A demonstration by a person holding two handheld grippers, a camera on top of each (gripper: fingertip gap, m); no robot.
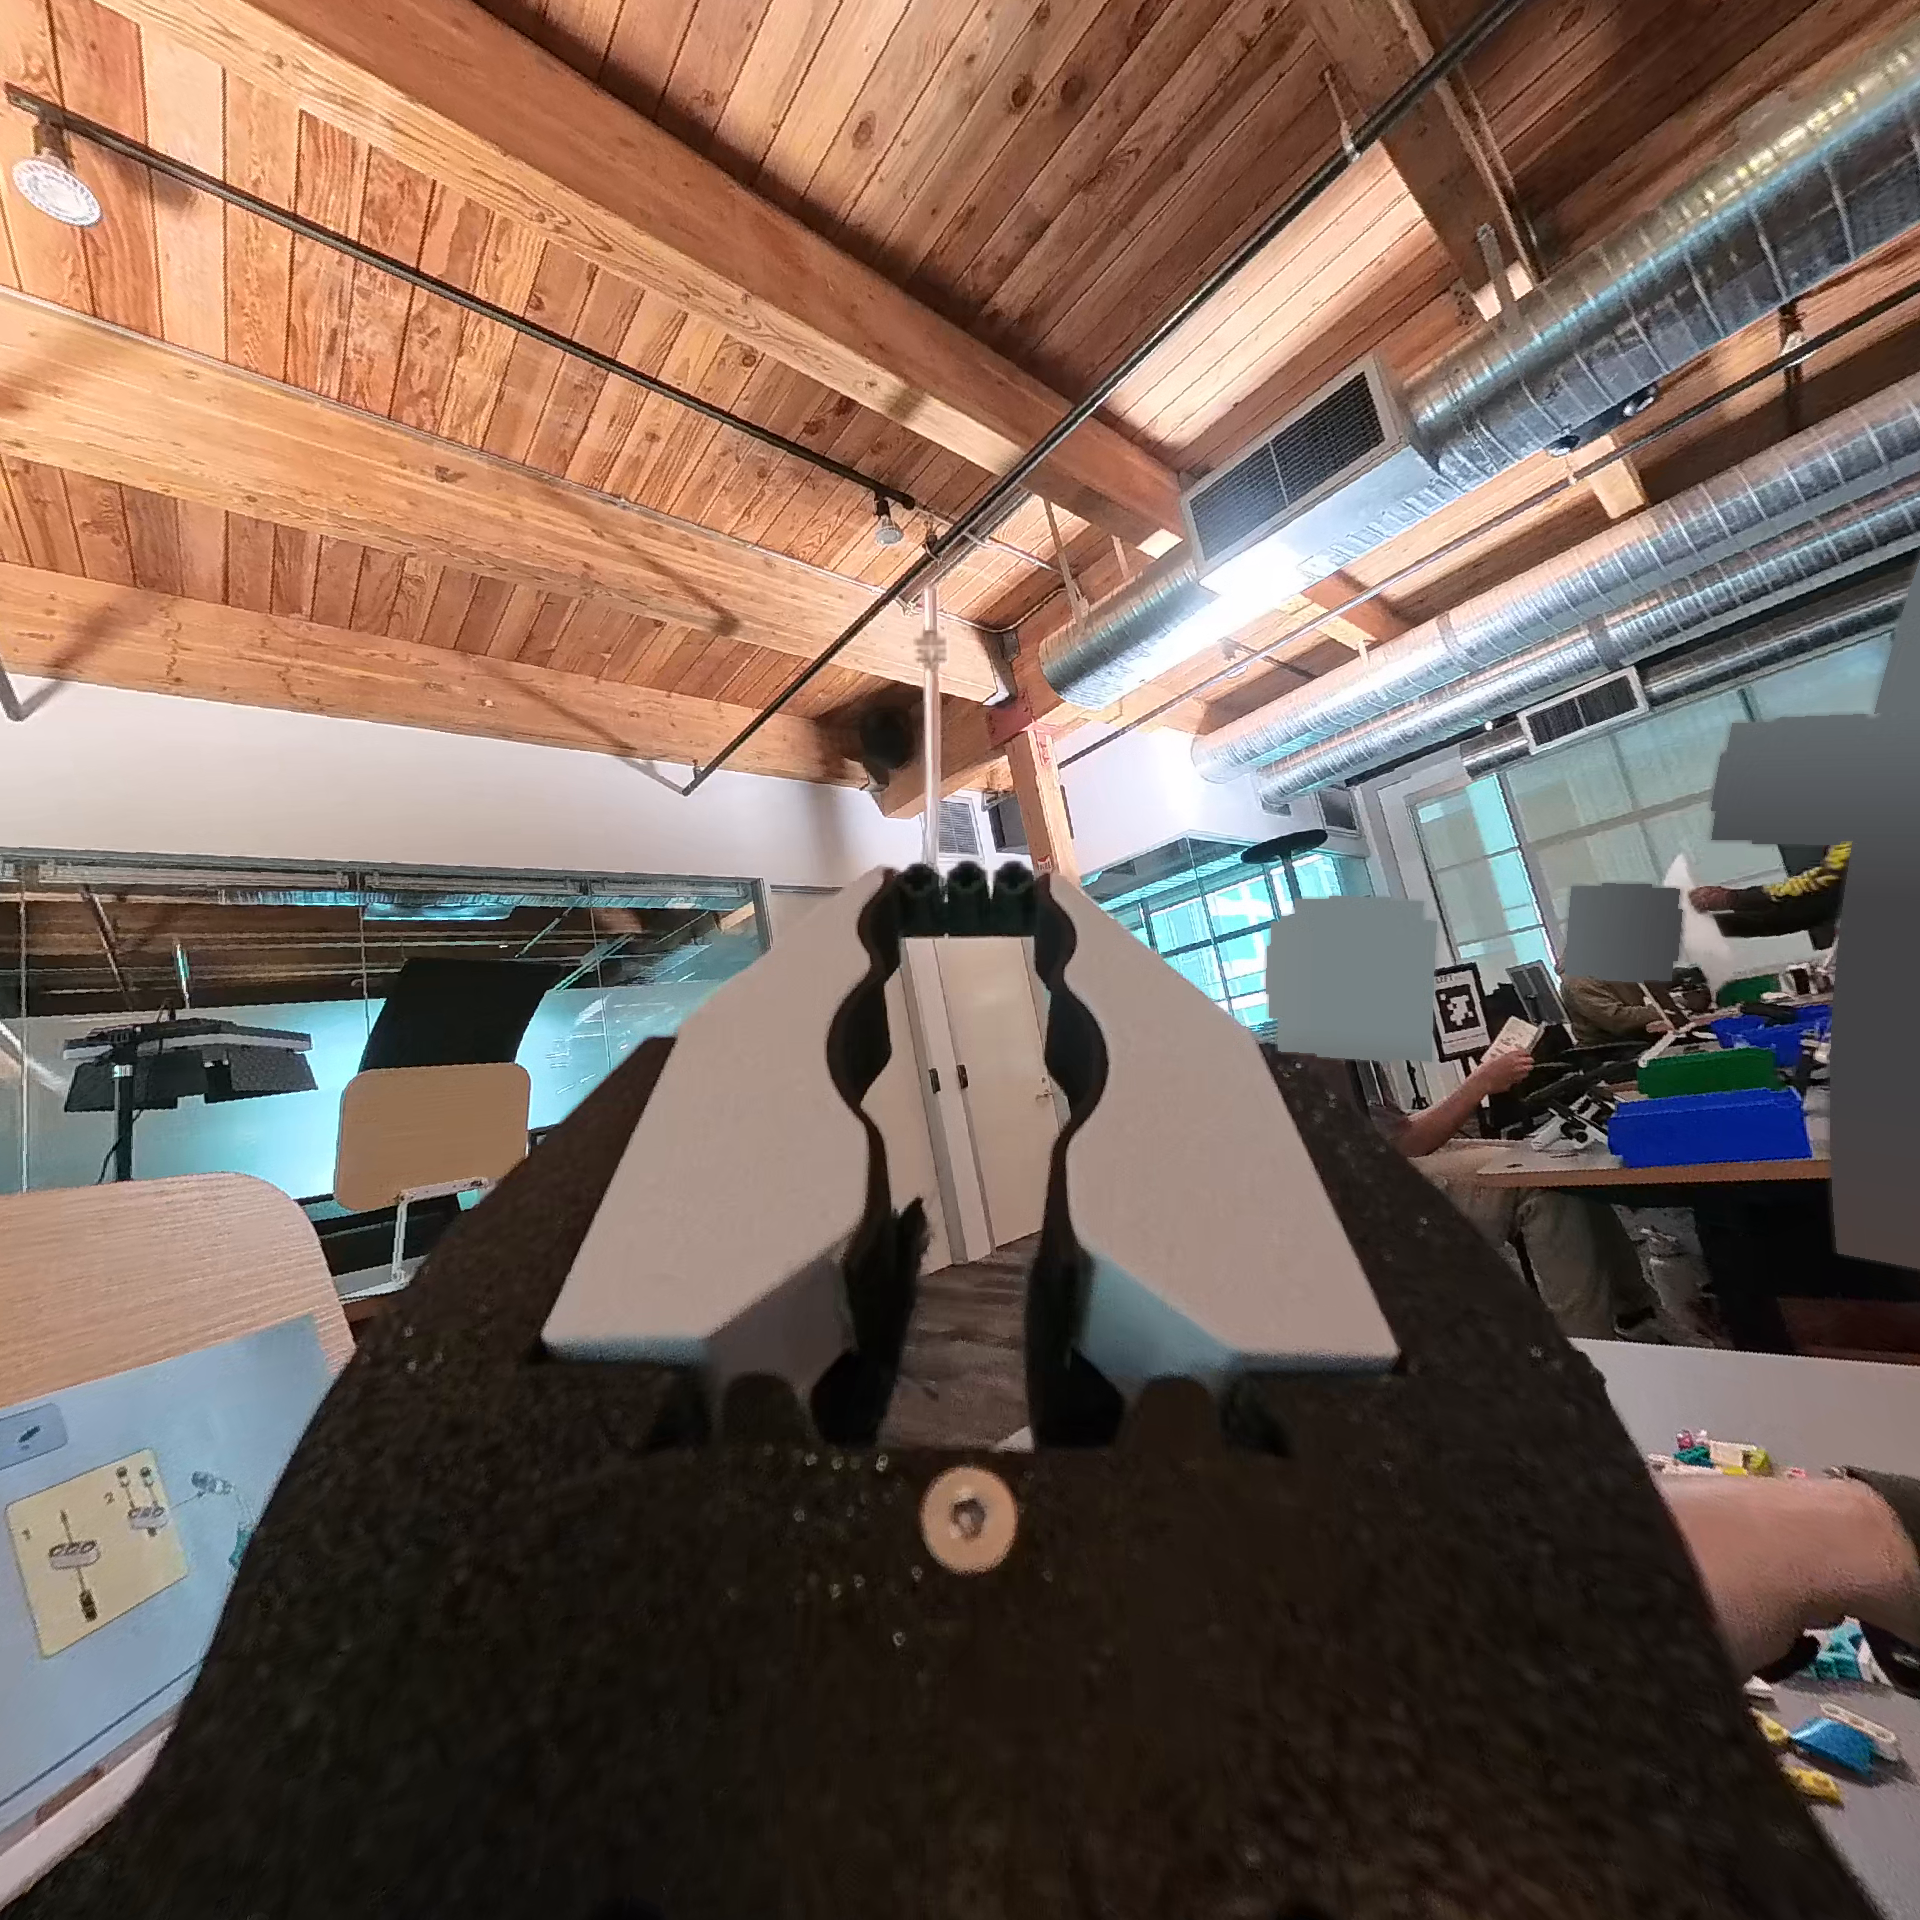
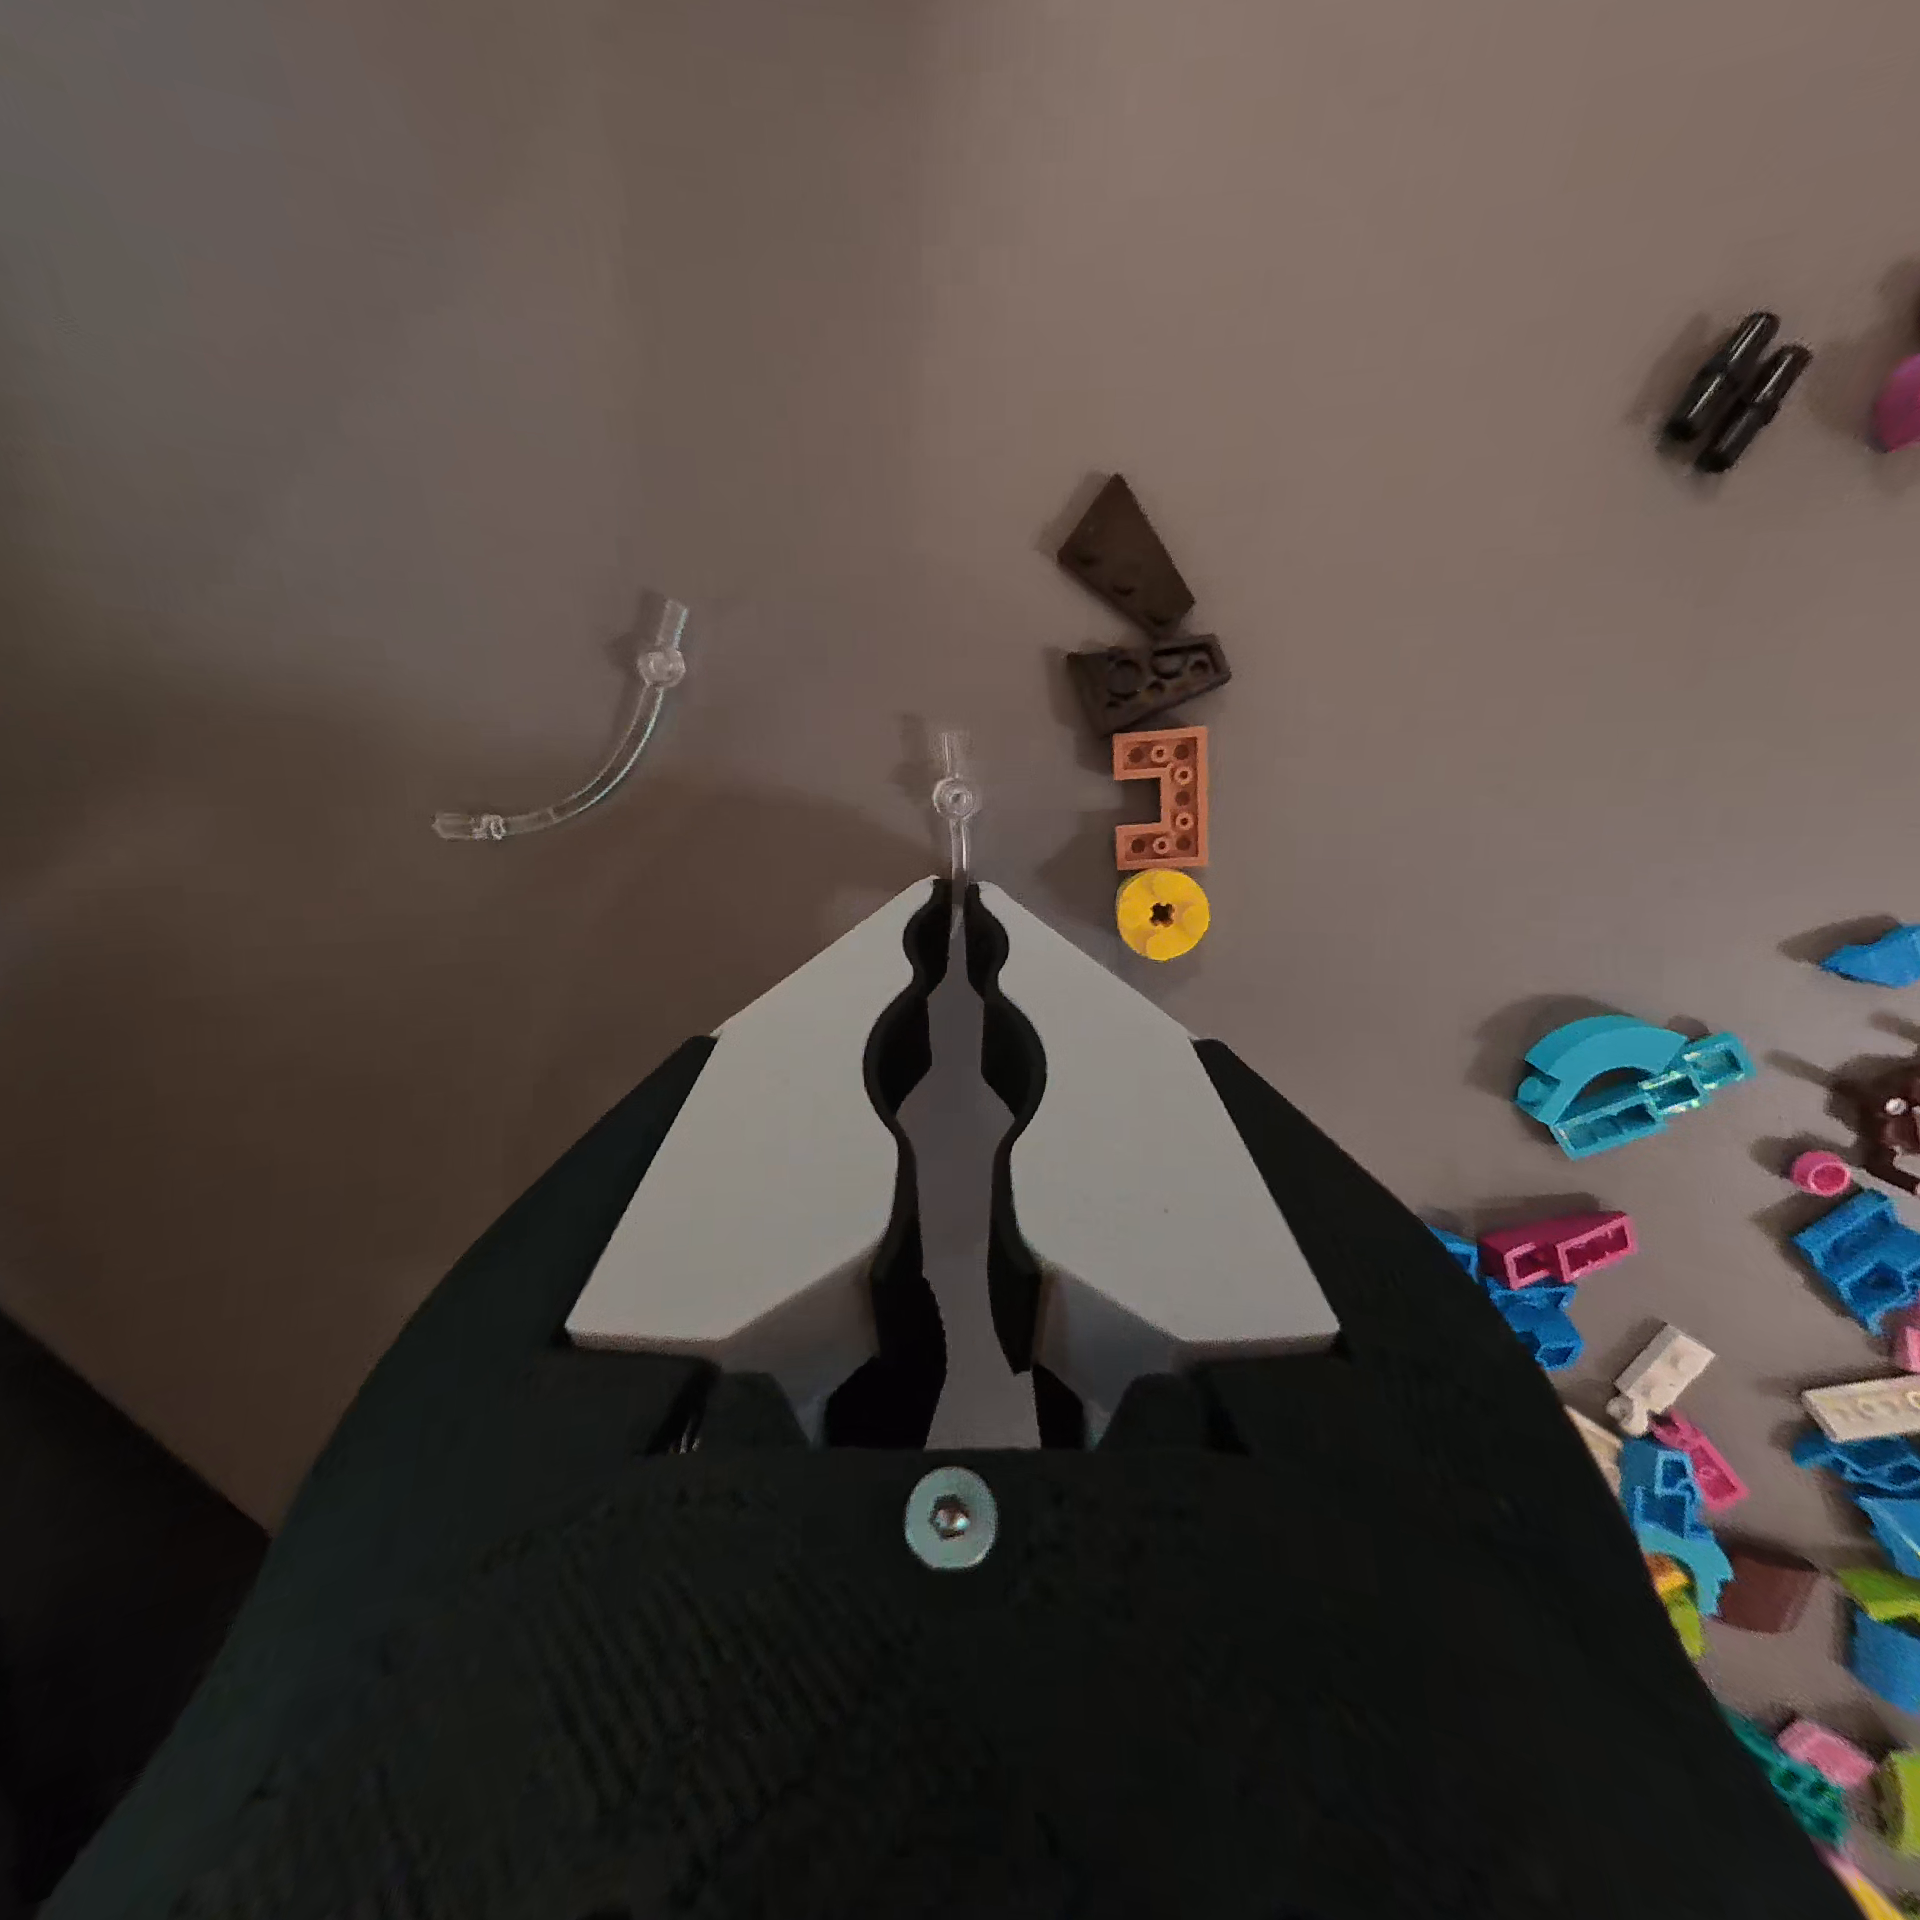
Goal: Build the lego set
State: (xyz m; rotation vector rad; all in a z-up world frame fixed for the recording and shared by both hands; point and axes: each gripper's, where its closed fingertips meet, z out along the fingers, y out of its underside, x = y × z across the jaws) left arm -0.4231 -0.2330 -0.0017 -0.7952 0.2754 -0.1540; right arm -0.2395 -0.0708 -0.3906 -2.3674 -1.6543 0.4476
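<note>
My left gripper [image 1: 964, 902] points up into the room and is shut on a small black piece with three holes [image 1: 964, 896]; a clear rod [image 1: 930, 727] stands up from it. My right gripper [image 2: 954, 896] points down at the grey table [image 2: 520, 416] and is shut on a clear curved rod [image 2: 954, 810] at its tips. A second clear curved rod [image 2: 582, 758] lies on the table to the left. Two dark brown wedge plates [image 2: 1127, 551] [image 2: 1148, 673], an orange bracket plate [image 2: 1166, 798] and a yellow round piece [image 2: 1162, 914] lie just right of the tips.
A black connector piece [image 2: 1733, 390] lies far right. A heap of blue, pink, white and green bricks [image 2: 1704, 1299] fills the right side. The instruction booklet [image 1: 94, 1538] lies at lower left in the left wrist view. A forearm [image 1: 1787, 1558] rests at right. People sit at a far table with blue bins [image 1: 1709, 1127]. The tips of one gripper are about 45 cm away from the tips of the other. From my right tips it is roughly 4 cm to the orange bracket plate [image 2: 1166, 798]; from my left, 45 cm.
</note>
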